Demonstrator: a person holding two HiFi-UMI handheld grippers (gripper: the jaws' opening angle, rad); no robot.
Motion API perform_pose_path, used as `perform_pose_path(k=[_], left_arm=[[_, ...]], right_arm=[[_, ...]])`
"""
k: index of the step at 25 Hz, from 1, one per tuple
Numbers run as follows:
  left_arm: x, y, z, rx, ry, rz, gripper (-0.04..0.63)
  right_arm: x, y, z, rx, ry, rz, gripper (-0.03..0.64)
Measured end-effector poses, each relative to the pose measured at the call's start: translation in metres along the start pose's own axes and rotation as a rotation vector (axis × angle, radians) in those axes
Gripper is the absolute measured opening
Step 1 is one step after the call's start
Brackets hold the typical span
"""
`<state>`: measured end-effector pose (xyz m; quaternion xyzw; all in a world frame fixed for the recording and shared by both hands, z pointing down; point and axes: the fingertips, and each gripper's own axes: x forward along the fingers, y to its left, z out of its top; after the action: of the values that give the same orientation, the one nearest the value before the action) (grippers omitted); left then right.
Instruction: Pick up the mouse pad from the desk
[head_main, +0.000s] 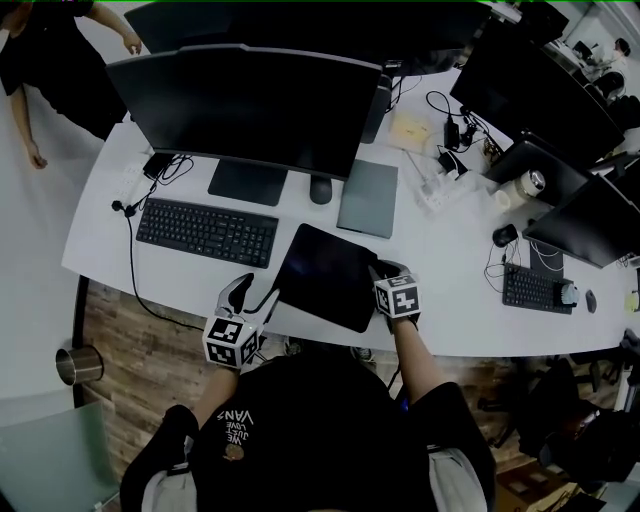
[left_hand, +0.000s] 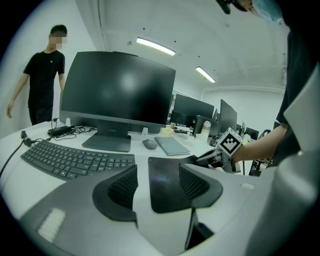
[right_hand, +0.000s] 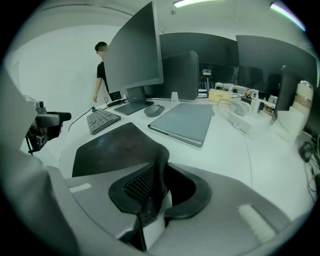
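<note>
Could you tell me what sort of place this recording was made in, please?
Most likely a shared office: a long white desk carries large monitors and keyboards, with a black mouse pad at the near seat.

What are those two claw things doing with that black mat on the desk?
A person is holding a gripper in each hand and trying to pick up the mouse pad from the white desk. The right gripper is pinching one corner of the pad, which curls up between its jaws. The rest of the pad lies flat. The left gripper is open near the pad's other side, not gripping anything.
</note>
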<state>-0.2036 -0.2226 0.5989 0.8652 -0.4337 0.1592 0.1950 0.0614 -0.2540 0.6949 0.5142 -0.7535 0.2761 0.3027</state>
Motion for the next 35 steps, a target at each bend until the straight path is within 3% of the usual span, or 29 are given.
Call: perform_pose_path(k=[9, 16, 19, 23, 26, 30, 35], left_arm=[[0.017, 0.011, -0.049, 0.011, 0.230, 0.047, 0.282], [0.038, -0.004, -0.080, -0.004, 0.385, -0.009, 0.298], [0.044, -0.006, -0.086, -0.028, 0.412, -0.019, 0.298], [0.052, -0.007, -0.085, -0.046, 0.388, 0.007, 0.296], [0.055, -0.007, -0.085, -0.019, 0.392, 0.025, 0.289], [0.056, -0.006, -0.086, 0.003, 0.411, 0.035, 0.193], [0.059, -0.007, -0.087, -0.009, 0.424, 0.025, 0.137]], right_arm=[[-0.015, 0.015, 0.011, -0.030, -0.072, -0.055, 0.041], [-0.024, 0.022, 0.015, -0.016, -0.111, -0.070, 0.040], [-0.025, 0.024, 0.016, -0.005, -0.121, -0.072, 0.040], [-0.026, 0.025, 0.014, 0.006, -0.126, -0.073, 0.040], [-0.026, 0.025, 0.014, 0.010, -0.127, -0.073, 0.041], [-0.026, 0.024, 0.013, 0.011, -0.124, -0.073, 0.040], [-0.024, 0.024, 0.014, 0.012, -0.118, -0.071, 0.041]])
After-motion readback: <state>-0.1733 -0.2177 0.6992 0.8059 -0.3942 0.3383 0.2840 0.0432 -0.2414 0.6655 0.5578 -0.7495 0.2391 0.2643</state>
